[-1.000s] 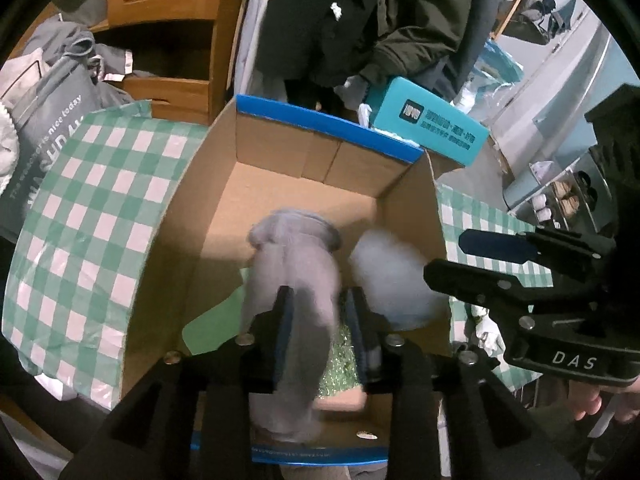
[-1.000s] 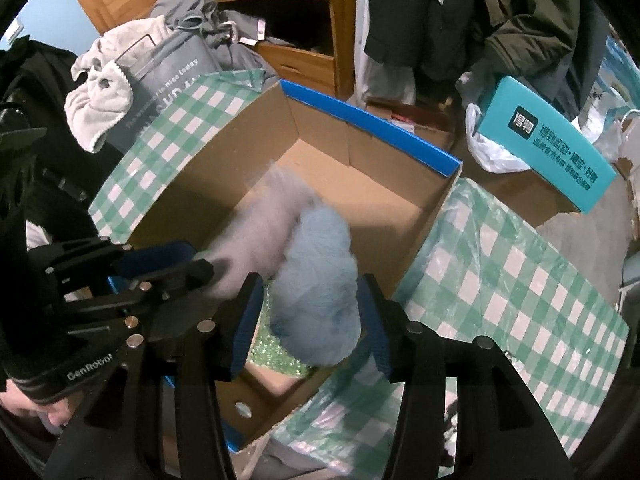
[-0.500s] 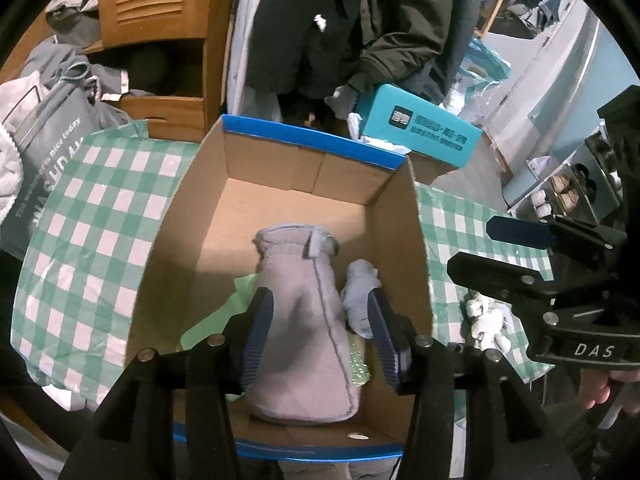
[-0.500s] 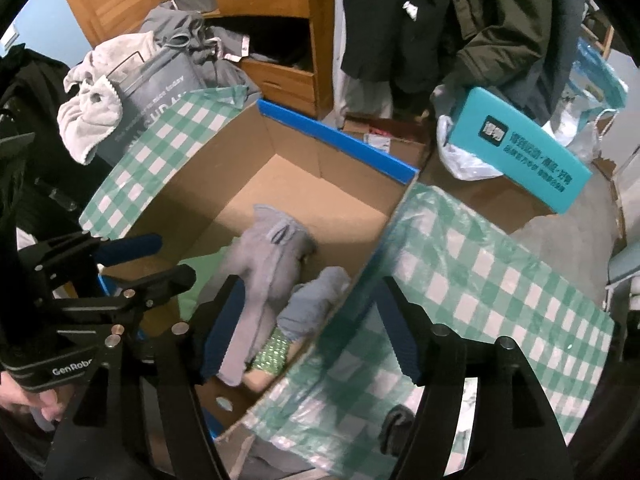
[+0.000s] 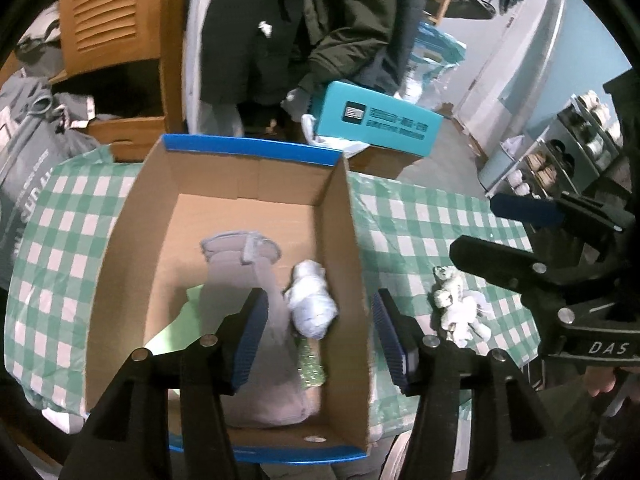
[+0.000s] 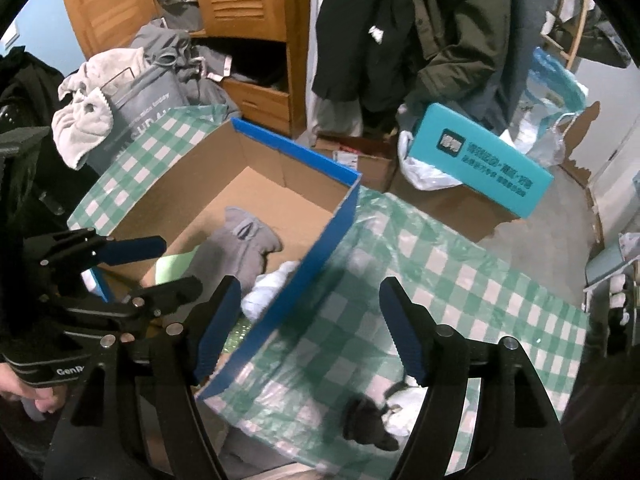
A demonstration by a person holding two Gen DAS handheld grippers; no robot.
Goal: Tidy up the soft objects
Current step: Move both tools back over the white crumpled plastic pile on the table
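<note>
An open cardboard box with a blue rim (image 5: 248, 148) (image 6: 296, 152) stands on a green checked tablecloth (image 5: 420, 220) (image 6: 460, 264). In it lie a grey fleece piece (image 5: 240, 280) (image 6: 236, 244), a pale blue rolled bundle (image 5: 312, 304) (image 6: 268, 288) and a green glittery item (image 5: 310, 364). My left gripper (image 5: 318, 332) is open and empty above the box. My right gripper (image 6: 310, 328) is open and empty over the box's right wall. A small white plush toy (image 5: 456, 308) (image 6: 404, 400) lies on the cloth right of the box, beside a dark soft item (image 6: 368, 420).
A teal carton (image 5: 376, 120) (image 6: 480, 168) rests on brown boxes behind the table. Dark coats (image 6: 400, 32) hang at the back beside a wooden cabinet (image 6: 240, 0). A grey bag and towels (image 6: 120, 96) sit at the left. A shoe rack (image 5: 560, 160) stands at the right.
Both grippers opened and let go: the grey fleece and the pale blue bundle now lie in the box. Both grippers have pulled up and back; the right one moved right over the cloth.
</note>
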